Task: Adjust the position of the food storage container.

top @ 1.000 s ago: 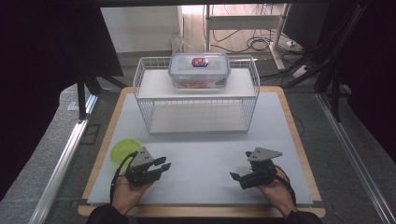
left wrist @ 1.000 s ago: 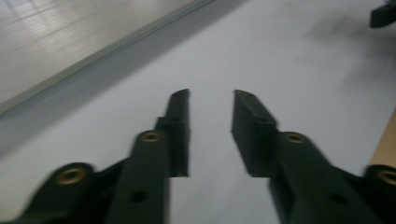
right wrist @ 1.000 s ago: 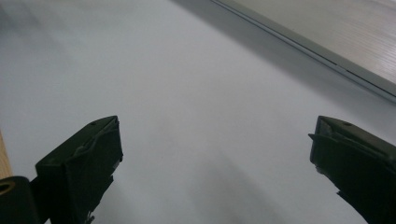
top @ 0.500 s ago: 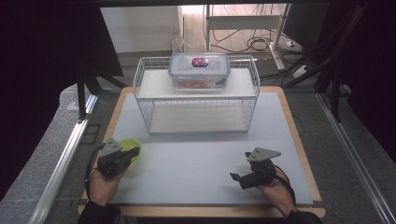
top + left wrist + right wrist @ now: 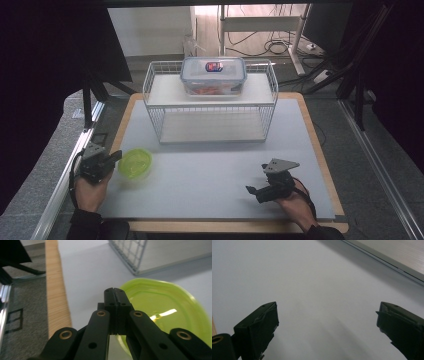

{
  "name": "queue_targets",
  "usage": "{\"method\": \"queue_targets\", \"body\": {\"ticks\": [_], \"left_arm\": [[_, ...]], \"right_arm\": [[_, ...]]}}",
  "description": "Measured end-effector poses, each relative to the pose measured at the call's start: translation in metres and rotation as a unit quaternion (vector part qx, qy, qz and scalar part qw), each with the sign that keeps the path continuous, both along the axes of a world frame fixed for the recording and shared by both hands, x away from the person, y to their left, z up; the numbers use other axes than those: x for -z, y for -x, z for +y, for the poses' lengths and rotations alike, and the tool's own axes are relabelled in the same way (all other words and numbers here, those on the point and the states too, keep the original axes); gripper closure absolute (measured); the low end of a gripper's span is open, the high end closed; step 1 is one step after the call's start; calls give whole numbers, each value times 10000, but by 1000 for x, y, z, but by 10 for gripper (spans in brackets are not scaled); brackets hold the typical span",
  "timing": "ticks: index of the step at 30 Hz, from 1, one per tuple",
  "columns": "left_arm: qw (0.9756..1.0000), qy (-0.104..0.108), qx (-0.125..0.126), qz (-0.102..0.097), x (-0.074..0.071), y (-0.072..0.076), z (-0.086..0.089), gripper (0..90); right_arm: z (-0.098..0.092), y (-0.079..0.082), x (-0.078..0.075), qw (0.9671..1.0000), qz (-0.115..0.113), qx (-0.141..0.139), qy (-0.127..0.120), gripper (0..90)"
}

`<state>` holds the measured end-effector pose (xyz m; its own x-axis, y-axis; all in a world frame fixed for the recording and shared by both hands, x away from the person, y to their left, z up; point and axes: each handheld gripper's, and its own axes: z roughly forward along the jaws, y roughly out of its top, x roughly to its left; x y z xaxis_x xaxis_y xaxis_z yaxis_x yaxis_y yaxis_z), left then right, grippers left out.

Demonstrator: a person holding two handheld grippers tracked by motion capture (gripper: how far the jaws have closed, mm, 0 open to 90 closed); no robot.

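The high view is dim at its left and right edges, where dark masses crowd in, while the grey desk is evenly lit from above and beyond; the wire rack casts a soft shadow toward the camera; the left gripper view is blurred along the lime lid's rim, with a small glare streak on it; the right gripper view is soft, with pale shadows below the tool's jaws.
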<state>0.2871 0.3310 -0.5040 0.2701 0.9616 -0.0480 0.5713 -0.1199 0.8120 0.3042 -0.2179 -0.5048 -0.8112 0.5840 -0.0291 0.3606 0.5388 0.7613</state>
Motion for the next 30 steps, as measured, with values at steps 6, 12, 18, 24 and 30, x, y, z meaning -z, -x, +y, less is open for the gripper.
{"method": "queue_targets", "body": {"ticks": [6, 12, 18, 24, 30], "left_arm": [[9997, -94, -122, 198, 8, -4, 6, 900], [9993, -180, -46, 318, 11, -6, -1, 900], [9994, -65, 27, 352, 11, -7, -7, 900], [9990, -30, 228, 388, 10, -9, -23, 900], [9978, 19, 487, 444, 8, -10, -42, 900]], "right_arm": [[1, 0, 1, 10000, 41, -16, 14, 43], [1, -1, 3, 9999, 99, -68, 125, 49], [1, -1, 3, 9998, 124, -44, 133, 49], [1, -1, 4, 9998, 143, -40, 163, 49], [1, -1, 4, 9997, 157, -31, 184, 49]]}}
